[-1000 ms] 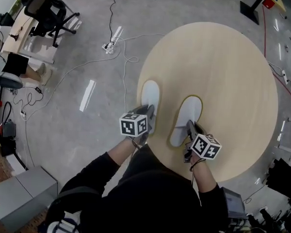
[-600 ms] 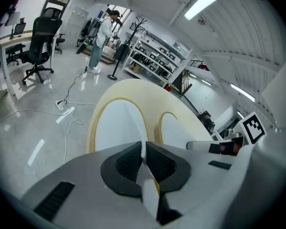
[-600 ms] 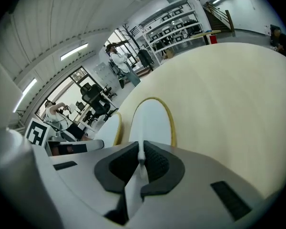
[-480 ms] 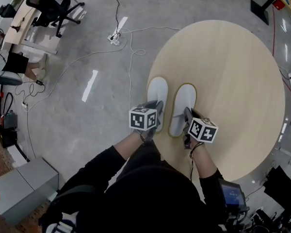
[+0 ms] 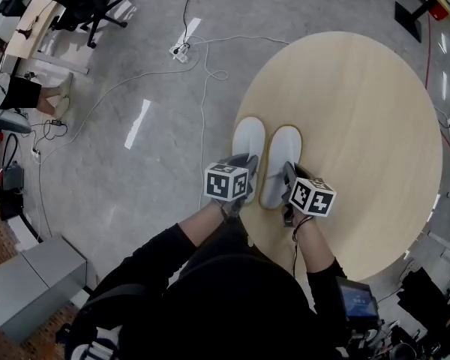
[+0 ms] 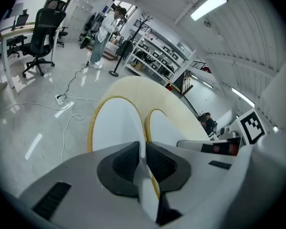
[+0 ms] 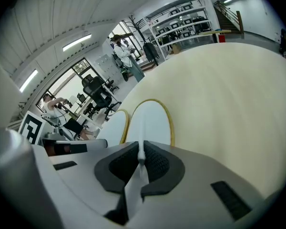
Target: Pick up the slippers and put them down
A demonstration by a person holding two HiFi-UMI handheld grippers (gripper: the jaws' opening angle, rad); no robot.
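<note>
Two white slippers with yellow-edged soles lie side by side near the left edge of the round wooden table (image 5: 360, 96). The left slipper (image 5: 248, 142) is pinched at its heel rim by my left gripper (image 5: 240, 177), which is shut on it; in the left gripper view that slipper (image 6: 115, 125) runs away from the pads. The right slipper (image 5: 280, 163) is held the same way by my right gripper (image 5: 287, 186), shut on its heel edge, and shows in the right gripper view (image 7: 150, 123). Each gripper view also catches the other slipper beside its own.
The table's left edge runs just beside the left slipper; grey floor with white cables and a power strip (image 5: 178, 49) lies beyond. Office chairs and desks stand at the far left (image 5: 82, 2). A person stands by shelves far off (image 6: 105, 30).
The right slipper has been carried left until it lies next to the left slipper. The left gripper and its slipper have come down a little.
</note>
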